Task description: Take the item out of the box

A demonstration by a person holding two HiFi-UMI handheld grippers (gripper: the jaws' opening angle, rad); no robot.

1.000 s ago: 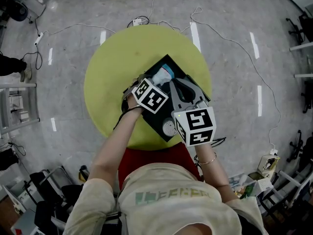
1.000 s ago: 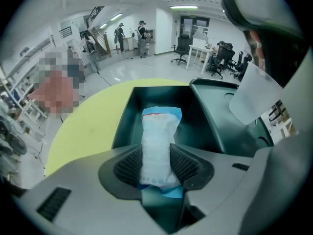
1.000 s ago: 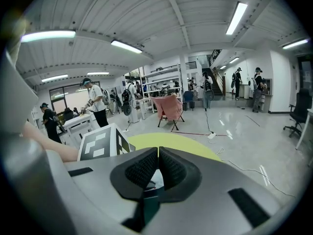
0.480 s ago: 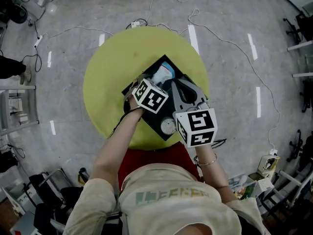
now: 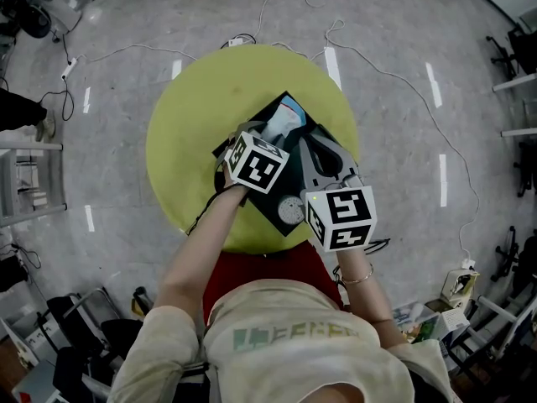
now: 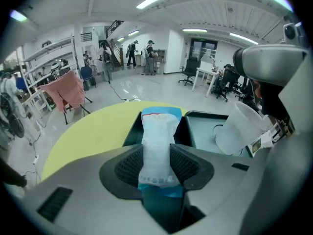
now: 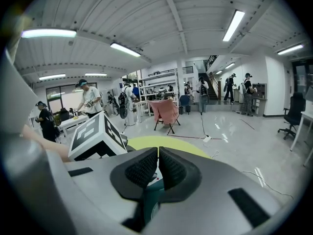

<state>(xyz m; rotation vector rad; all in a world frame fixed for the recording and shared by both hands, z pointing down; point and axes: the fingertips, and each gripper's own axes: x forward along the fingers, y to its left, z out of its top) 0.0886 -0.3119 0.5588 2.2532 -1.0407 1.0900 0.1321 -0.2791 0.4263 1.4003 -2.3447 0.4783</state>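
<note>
A round yellow-green desk (image 5: pixel 193 124) is seen standing on a grey speckled floor (image 5: pixel 419 250). Only one thing is carried directly on its top: a black open box (image 5: pixel 262 206), set cornerwise and reaching close to the near edge.

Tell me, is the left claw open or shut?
Shut: the left gripper clamps the white-and-blue packet between its jaws.
</note>
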